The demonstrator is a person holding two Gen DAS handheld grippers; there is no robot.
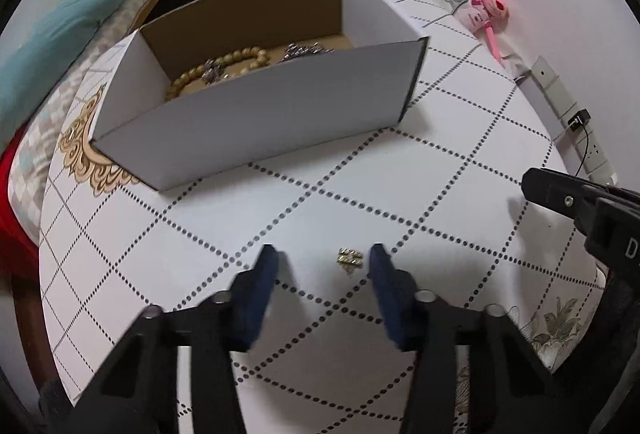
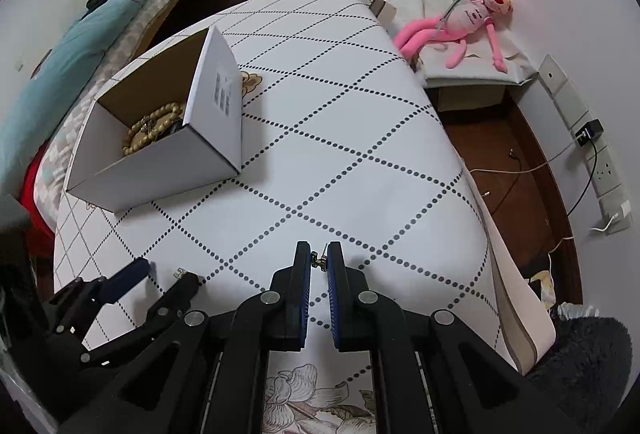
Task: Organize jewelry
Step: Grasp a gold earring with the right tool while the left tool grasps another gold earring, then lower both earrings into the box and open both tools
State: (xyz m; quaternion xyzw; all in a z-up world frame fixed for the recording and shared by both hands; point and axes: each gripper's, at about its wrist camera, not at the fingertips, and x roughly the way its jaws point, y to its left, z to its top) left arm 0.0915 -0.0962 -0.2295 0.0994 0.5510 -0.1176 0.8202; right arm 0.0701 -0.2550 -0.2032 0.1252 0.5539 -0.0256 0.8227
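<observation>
Two pieces in play at once here. The left gripper (image 1: 322,262) sits low over the white tablecloth with dotted diamond lines (image 1: 320,202), fingers spread wide, and the small gold-coloured ring-like trinket (image 1: 351,257) lies on the cloth between them, hugging the right-hand finger rather than centred. No contact that I can make out.

Over to the right gripper (image 2: 319,260): fingers drawn almost together, pinching a tiny brass-toned metal piece (image 2: 318,260) right at the tips. What kind of jewellery it is, too small to tell.

The white cardboard box with the brown inside (image 1: 256,114) stands at twelve o'clock from the left gripper, ten o'clock from the right, well apart from both. Inside it already: a tan wooden bead bracelet (image 1: 224,68) and some silvery chain pieces (image 1: 304,50).

So the step, by my reading, is pick-up on the left, carry-to-box on the right. Next, the left wants a nudge toward three o'clock to centre the trinket, then a squeeze flat against the cloth; it looks thin and could skid out. The right needs to lift clear of the near wall before letting go.
</observation>
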